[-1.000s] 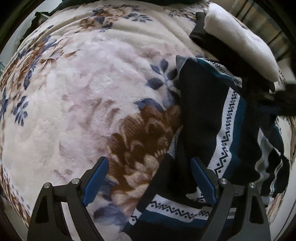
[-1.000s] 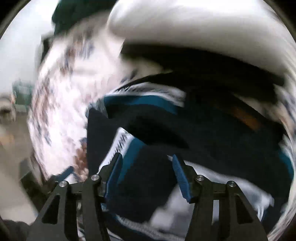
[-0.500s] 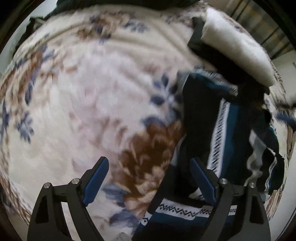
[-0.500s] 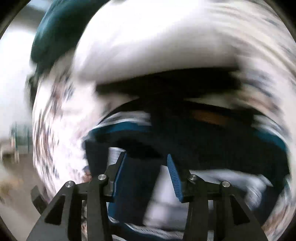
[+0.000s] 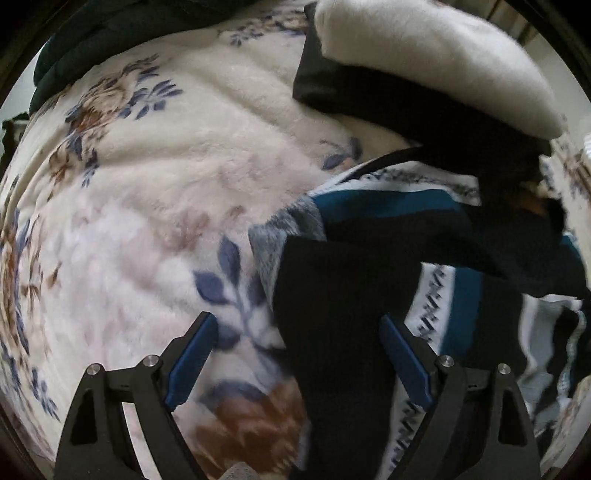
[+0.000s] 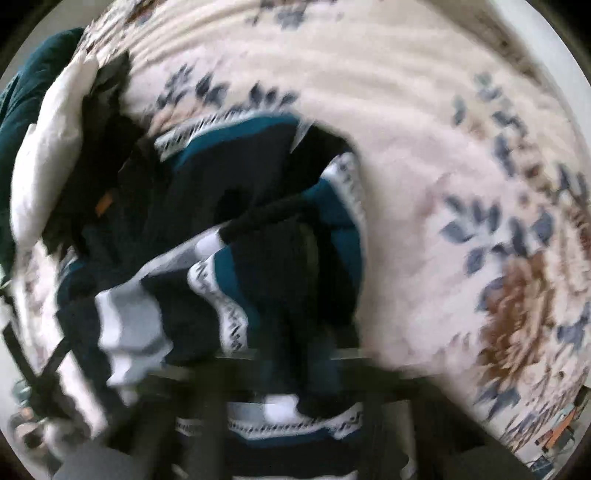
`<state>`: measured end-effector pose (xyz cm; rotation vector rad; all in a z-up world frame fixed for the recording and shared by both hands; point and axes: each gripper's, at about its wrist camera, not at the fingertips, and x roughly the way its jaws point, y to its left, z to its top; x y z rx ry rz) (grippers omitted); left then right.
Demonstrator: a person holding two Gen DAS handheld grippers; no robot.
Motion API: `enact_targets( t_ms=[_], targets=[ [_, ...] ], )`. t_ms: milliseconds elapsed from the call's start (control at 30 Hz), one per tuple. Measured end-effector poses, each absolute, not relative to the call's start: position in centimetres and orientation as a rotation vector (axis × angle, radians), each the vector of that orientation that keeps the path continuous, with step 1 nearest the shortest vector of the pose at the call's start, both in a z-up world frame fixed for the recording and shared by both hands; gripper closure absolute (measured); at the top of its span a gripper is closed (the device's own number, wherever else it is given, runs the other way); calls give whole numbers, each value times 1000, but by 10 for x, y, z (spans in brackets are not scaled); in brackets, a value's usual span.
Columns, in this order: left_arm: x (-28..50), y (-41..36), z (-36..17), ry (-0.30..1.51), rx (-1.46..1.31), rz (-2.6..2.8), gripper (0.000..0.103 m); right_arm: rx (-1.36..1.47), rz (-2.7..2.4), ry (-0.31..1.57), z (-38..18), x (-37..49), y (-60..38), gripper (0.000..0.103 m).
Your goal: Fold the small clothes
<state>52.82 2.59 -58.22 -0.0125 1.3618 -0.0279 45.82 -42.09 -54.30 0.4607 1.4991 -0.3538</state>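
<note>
A navy, teal and white patterned garment [image 5: 373,295] lies crumpled on a floral fleece blanket [image 5: 155,206]. My left gripper [image 5: 299,354] is open and empty, low over the garment's left edge, with its right finger [image 5: 402,362] over the cloth. In the right wrist view the same garment [image 6: 258,236] fills the middle. My right gripper [image 6: 295,387] is a dark motion blur at the bottom, and whether it is open or shut does not show.
A folded stack of a white fluffy piece [image 5: 436,62] on a black piece [image 5: 373,99] lies just beyond the garment. A dark green cloth [image 5: 110,33] lies at the far left edge of the blanket. Open blanket stretches to the left.
My left gripper has moved forward toward the garment's upper edge and the folded stack, staying open. My right gripper has swung sharply, its view now very blurred and turned.
</note>
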Motion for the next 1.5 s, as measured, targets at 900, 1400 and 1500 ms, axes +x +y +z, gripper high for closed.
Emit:
enact_targets(
  t_ms=[900,1400,1500],
  targets=[
    [456,-18,-551,1335,141,-81,11,706,-402,1588,-581,403,-352,97],
    [470,-16,-551,1325,166,-91,11,539,-200,1609,-563,474,-359,66],
    [475,-13,-561,1340,169,-75,11,410,-308,1576,-576,509,-375,67]
  ],
)
